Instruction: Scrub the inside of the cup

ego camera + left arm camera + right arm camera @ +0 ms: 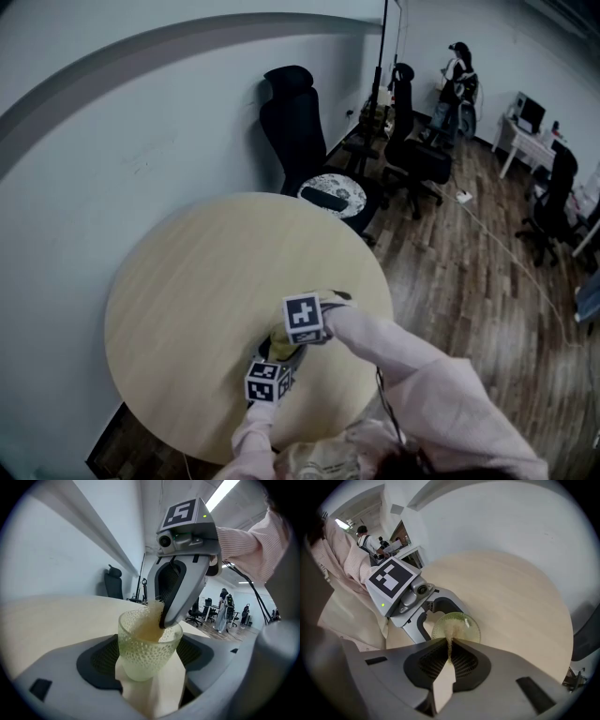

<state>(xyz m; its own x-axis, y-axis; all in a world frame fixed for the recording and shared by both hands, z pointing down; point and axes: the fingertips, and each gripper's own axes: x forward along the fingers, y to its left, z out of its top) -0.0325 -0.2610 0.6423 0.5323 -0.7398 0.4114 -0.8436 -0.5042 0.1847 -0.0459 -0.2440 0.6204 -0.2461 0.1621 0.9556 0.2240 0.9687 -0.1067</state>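
Both busy — left gripper (149, 662) clamped round the upright cup (146, 644) at the table's (187, 281) near side, right gripper (450, 645) pinched on a tan sponge (151, 620). Cup mouth straight below the right tips — scrub along that vertical axis.

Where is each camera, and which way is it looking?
Left gripper view: on the left gripper, looking along its jaws, shut on the cup; the right gripper's tip is inside.
Right gripper view: on the right gripper, looking down its jaws, shut on a yellowish pad, into the cup; the left gripper shows.
Head view: on the person's head, looking steeply down at the round table; pink sleeves and both grippers show.
Both gripper views share the cup.
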